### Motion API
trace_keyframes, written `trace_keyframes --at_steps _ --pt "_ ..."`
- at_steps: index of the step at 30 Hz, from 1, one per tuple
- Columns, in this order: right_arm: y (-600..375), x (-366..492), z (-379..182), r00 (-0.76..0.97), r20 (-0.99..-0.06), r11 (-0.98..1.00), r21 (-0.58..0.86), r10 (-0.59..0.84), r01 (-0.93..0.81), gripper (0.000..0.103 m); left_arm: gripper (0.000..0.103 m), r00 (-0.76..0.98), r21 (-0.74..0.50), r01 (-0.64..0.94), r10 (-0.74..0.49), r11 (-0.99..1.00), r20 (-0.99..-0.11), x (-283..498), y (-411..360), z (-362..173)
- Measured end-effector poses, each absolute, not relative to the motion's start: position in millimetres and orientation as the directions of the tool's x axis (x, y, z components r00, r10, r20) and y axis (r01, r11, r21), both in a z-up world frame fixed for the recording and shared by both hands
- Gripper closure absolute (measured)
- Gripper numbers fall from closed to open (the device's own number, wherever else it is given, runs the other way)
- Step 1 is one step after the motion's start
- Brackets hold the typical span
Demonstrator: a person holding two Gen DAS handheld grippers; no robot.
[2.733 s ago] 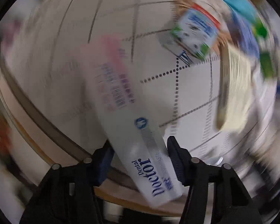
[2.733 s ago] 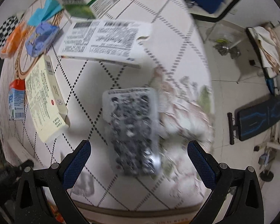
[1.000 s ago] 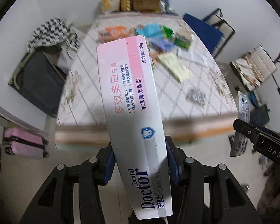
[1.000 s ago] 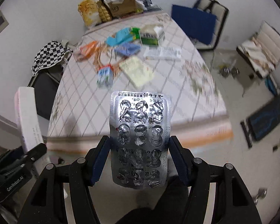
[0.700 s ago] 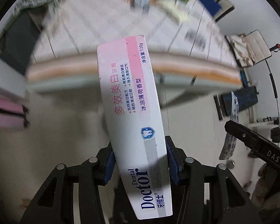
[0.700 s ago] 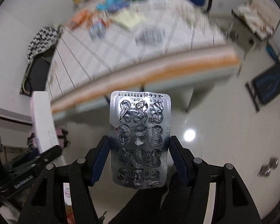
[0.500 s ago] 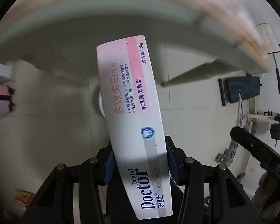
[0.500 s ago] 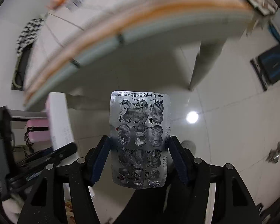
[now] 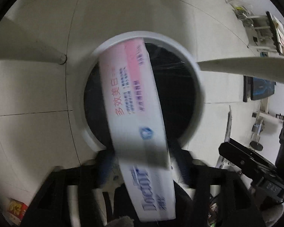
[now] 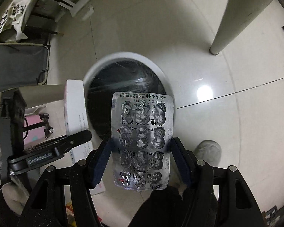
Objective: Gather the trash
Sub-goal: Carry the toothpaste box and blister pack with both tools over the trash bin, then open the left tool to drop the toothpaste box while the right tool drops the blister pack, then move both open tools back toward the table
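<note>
Both hands are down over the white bin (image 9: 196,87) with its black liner. The left hand-held gripper (image 9: 143,167) has just been opening its jaws; the toothpaste box (image 9: 136,109) sits loose between them, blurred, its far end over the bin's mouth. The right hand-held gripper (image 10: 141,158) clamps the empty blister pack (image 10: 142,140), which juts forward above the bin's near rim.

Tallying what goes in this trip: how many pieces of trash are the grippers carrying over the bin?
2: a toothpaste box between the left gripper's just-opened jaws, and a blister pack clamped in the right gripper, both above the bin.
</note>
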State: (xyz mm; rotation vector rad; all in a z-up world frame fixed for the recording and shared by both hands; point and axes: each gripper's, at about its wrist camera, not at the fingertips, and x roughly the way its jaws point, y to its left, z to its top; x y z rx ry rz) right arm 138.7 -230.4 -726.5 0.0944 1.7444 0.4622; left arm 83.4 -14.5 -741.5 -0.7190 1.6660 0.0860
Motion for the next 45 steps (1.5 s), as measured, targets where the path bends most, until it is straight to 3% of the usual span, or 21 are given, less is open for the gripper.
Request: trace_keyframes --at_steps 1,4,6,7,8,11,15,22,30,45 --pt "-229 142 -734 -0.237 -0.919 0.915 0.36 0.315 -0.183 0.036 0.01 -0.04 -0.322 -0.505 -0.395 0.801 -0.918 81 -12 -743" --pt "-227 142 -751 -0.243 -0.907 0.904 0.389 0.343 -0.178 0.035 0.007 -0.036 -0.297 -0.524 -0.37 0.798 -0.928 73 -10 -739" --pt "-222 142 -756 -0.251 -0.9 0.896 0.405 0.356 -0.181 0.019 0.007 -0.02 -0.265 -0.537 -0.326 0.801 -0.945 64 -9 -729" --pt "-222 142 -757 -0.247 -0.9 0.895 0.408 0.36 -0.182 0.006 0.007 -0.014 -0.242 -0.539 -0.296 0.807 -0.955 60 -8 -724" --pt "-223 141 -756 -0.243 -0.904 0.895 0.401 0.352 -0.194 0.0 0.007 0.001 -0.219 -0.539 -0.259 0.813 -0.966 57 -7 -717" --pt "-214 141 -750 -0.219 -0.928 0.904 0.351 0.301 -0.245 0.0 0.007 0.032 -0.124 -0.533 -0.126 0.837 -0.991 49 -16 -690" --pt "-214 134 -727 -0.178 -0.963 0.91 0.251 0.202 -0.33 0.0 0.006 0.015 -0.048 -0.531 -0.047 0.846 -0.999 34 -25 -655" --pt "-221 120 -661 -0.078 -0.996 0.9 0.081 0.052 -0.428 0.0 0.007 0.003 -0.019 -0.543 -0.021 0.839 -1.0 22 -30 -589" --pt "-230 109 -551 -0.003 -0.999 0.882 0.043 0.046 -0.47 0.0 0.007 -0.011 -0.009 -0.548 -0.018 0.837 -1.0 18 -46 -522" --pt "-231 78 -330 0.048 -0.992 0.883 0.079 0.114 -0.462 0.0 0.007 0.043 -0.04 -0.536 -0.02 0.843 -0.999 1 -39 -340"
